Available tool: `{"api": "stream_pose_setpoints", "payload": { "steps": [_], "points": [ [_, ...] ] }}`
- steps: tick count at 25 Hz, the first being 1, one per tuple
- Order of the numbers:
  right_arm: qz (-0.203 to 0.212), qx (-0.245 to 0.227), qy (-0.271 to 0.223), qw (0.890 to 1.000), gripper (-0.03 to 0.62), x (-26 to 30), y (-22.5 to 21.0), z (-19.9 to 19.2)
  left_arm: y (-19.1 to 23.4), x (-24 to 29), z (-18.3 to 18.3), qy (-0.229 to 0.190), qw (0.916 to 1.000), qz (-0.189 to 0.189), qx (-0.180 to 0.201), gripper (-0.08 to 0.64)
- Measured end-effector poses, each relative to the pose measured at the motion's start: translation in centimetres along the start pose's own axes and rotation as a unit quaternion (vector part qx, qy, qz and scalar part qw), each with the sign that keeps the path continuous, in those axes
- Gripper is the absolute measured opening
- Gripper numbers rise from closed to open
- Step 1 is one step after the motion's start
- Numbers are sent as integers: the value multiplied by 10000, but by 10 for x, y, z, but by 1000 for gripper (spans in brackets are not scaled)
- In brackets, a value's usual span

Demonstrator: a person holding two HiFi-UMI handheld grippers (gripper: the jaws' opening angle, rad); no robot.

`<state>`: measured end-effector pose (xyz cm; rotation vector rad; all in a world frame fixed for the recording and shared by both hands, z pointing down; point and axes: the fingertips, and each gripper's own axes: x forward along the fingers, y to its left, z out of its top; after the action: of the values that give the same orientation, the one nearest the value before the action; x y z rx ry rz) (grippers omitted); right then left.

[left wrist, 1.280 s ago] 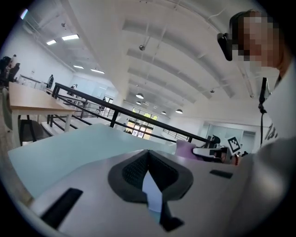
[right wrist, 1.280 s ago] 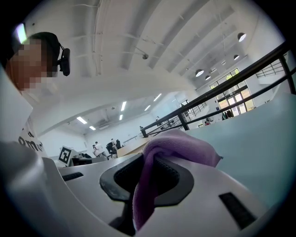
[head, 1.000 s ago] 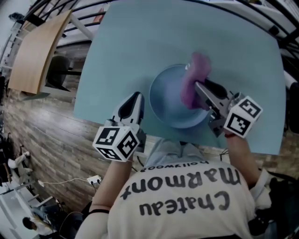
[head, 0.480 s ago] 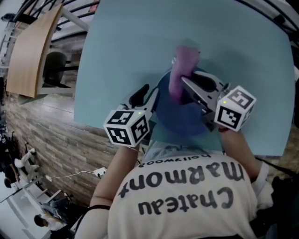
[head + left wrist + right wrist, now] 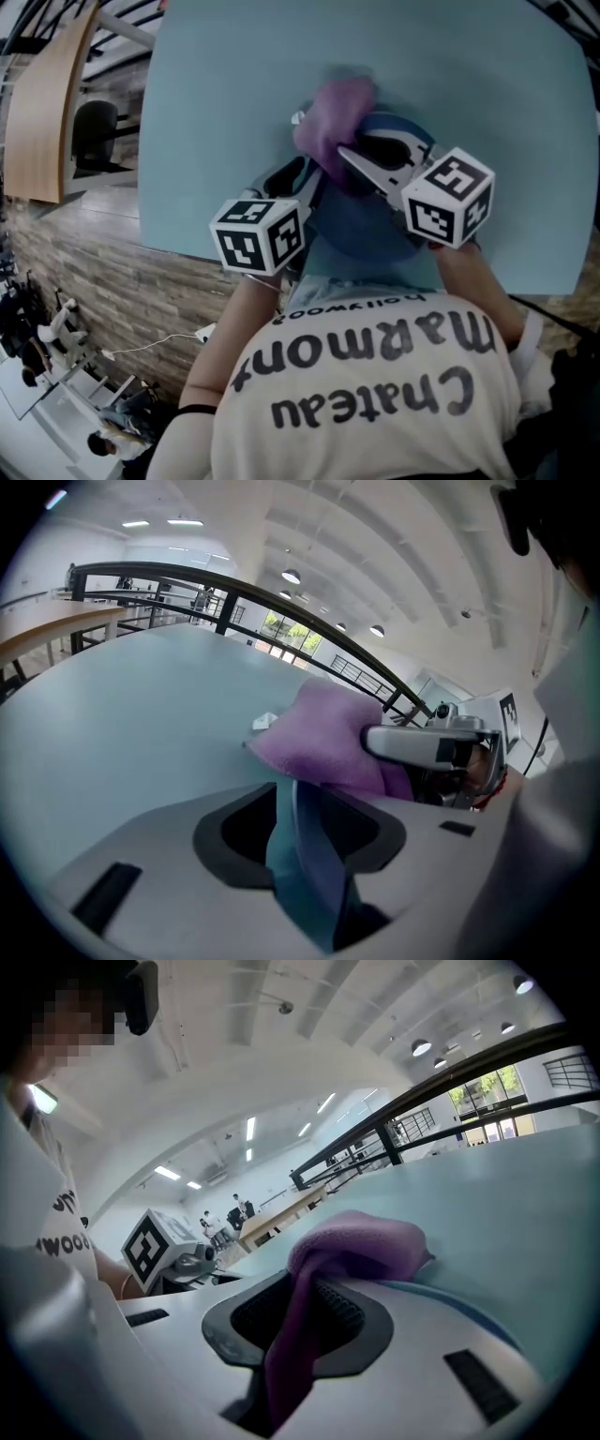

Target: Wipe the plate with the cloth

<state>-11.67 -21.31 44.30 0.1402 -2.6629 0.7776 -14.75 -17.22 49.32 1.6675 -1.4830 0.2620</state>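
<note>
My right gripper is shut tight on the purple cloth. The blue plate lies right under its jaws. Just to its left, my left gripper is opening, and the plate's rim sits loose between its jaws. Past the right tips, the cloth bunches over the plate's far edge, so I think I should rub back toward me.

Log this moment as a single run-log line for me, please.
left gripper: jaws opening, plate rim between | right gripper: jaws shut on cloth | cloth: at plate's far edge
</note>
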Motion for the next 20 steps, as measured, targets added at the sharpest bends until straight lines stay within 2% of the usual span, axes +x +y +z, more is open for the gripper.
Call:
{"api": "stream_pose_setpoints", "payload": {
  "steps": [6,11,14,20],
  "points": [
    [-66,48,281,9996,83,9,-2,-12,2,7,-7,202,9996,-60,-212,134],
    [-10,32,493,9988,82,13,-2,-23,0,11,-9,221,9993,-81,-284,95],
    [-10,-8,553,9985,83,17,0,-27,4,7,-9,121,9995,28,-298,20],
    [-100,-67,442,9990,83,19,-3,-25,-3,-1,-1,-131,9999,-23,-87,18]
  ]
}}
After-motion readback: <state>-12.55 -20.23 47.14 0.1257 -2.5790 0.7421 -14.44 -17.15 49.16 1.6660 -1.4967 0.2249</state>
